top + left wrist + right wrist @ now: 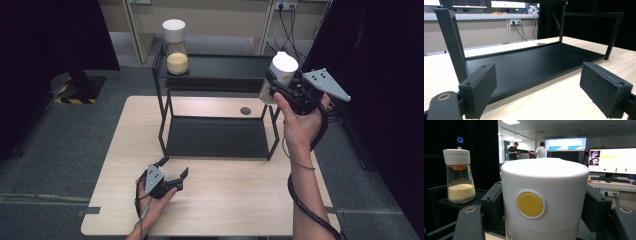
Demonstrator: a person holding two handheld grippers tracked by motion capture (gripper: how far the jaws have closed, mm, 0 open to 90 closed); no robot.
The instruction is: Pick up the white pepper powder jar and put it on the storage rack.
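My right gripper [278,84] is shut on a jar with a white cap [280,75], held in the air at the right end of the black two-level rack [215,82]. In the right gripper view the jar's white cap [544,195], with a yellow round button, sits between the two black pads [492,205]. A second jar with a white cap and yellow grains [176,47] stands on the left of the rack's top shelf; it appears as the grain jar [459,176] beyond the left pad. My left gripper [176,171] rests open on the table before the rack's lower shelf [534,62], nothing between its pads.
The wooden table [215,205] has free room in front of the rack. A round cable hole [245,110] lies in the table behind the lower shelf. Dark curtains stand on both sides. Monitors [611,161] and two people are far behind.
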